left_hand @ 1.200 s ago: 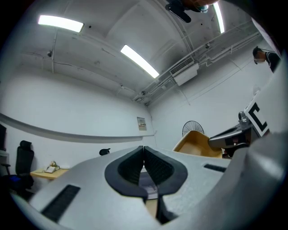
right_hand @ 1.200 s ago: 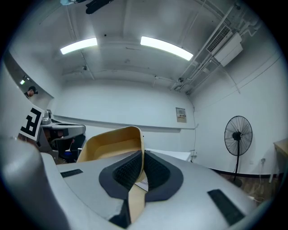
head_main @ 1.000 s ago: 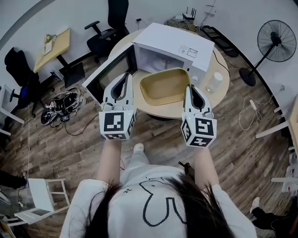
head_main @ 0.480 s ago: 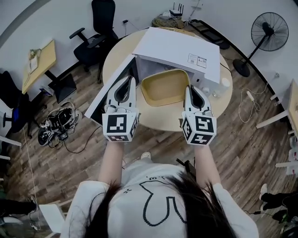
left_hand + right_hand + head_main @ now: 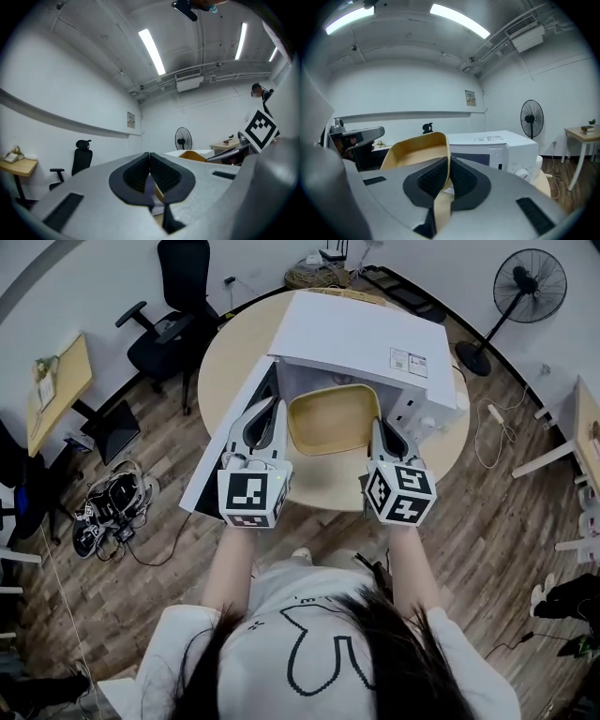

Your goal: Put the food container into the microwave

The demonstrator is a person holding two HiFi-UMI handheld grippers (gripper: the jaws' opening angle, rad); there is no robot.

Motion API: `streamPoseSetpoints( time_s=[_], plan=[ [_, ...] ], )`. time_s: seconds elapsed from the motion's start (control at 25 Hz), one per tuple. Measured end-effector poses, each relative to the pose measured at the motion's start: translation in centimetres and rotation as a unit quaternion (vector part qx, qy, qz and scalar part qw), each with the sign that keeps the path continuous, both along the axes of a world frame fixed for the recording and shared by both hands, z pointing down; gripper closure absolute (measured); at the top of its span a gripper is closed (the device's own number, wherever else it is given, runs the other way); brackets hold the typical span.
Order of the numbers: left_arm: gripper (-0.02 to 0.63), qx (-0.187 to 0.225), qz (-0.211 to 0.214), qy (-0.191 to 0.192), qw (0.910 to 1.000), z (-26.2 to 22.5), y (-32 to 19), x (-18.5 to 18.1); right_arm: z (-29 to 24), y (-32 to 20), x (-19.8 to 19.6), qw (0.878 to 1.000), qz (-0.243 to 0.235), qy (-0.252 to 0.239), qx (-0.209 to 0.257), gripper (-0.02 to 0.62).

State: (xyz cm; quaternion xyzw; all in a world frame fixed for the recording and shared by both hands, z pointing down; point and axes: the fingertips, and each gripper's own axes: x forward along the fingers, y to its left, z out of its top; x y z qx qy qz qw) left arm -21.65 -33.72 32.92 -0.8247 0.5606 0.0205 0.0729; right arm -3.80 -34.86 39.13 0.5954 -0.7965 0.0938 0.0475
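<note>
The tan food container (image 5: 333, 418) hangs at the mouth of the white microwave (image 5: 366, 338), its far edge just inside the opening. The microwave door (image 5: 230, 442) stands swung open to the left. My left gripper (image 5: 276, 411) is shut on the container's left rim, and my right gripper (image 5: 376, 427) is shut on its right rim. In the left gripper view the thin rim (image 5: 151, 183) sits pinched between the dark pads. The right gripper view shows the container's wall (image 5: 417, 147) rising from the shut gripper (image 5: 448, 177), with the microwave (image 5: 492, 143) just beyond.
The microwave stands on a round wooden table (image 5: 319, 482), with a small white object (image 5: 429, 423) beside its right front corner. A black office chair (image 5: 173, 320) is at the back left, a standing fan (image 5: 530, 277) at the back right, and cables (image 5: 108, 512) lie on the floor at left.
Both grippers have carried the container forward and a little down, from in front of the microwave to its opening. The view has closed in on the table.
</note>
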Motion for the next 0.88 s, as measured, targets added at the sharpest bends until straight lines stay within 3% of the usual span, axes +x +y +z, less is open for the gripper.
streamPoseSetpoints(
  time_s=[0.52,0.88],
  plan=[
    [0.597,-0.022,0.020,0.008,0.9995,2.6,-1.5,0.0,7.1,-2.8,1.6,0.992,0.060,-0.023,-0.105,0.557],
    [0.597,-0.020,0.020,0.006,0.9996,2.4,-3.5,0.9,9.5,-7.2,2.6,0.986,0.088,-0.052,-0.131,0.557]
  ],
)
